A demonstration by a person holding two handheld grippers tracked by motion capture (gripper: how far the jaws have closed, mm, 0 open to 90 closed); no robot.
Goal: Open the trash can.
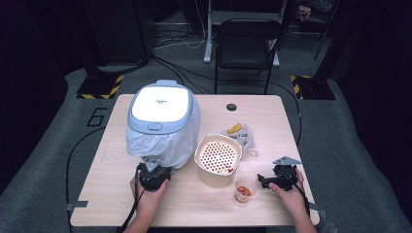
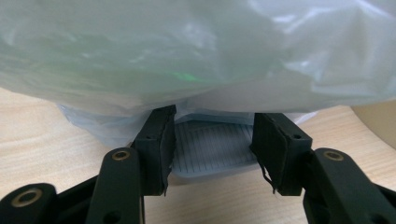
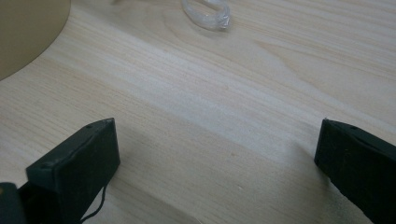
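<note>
A pale-blue pedal bin (image 1: 160, 121) with a white lid and a clear plastic liner stands at the table's left. My left gripper (image 1: 153, 167) is at its front base. In the left gripper view the jaws of the left gripper (image 2: 215, 119) sit on either side of the ridged foot pedal (image 2: 212, 147), pads against its two edges, with the liner (image 2: 196, 51) bulging above. My right gripper (image 1: 265, 181) rests near the front right, pointing left toward a small clear cup (image 1: 244, 190) of orange-red food. The right gripper (image 3: 217, 126) is wide open over bare wood.
A beige perforated basket (image 1: 218, 160) stands mid-table, its wall (image 3: 23, 32) at the right gripper view's top left. Behind it lies a plastic bag (image 1: 239, 134) holding something yellow, with its loop (image 3: 208, 14) on the wood. A black chair (image 1: 245, 43) stands beyond the table.
</note>
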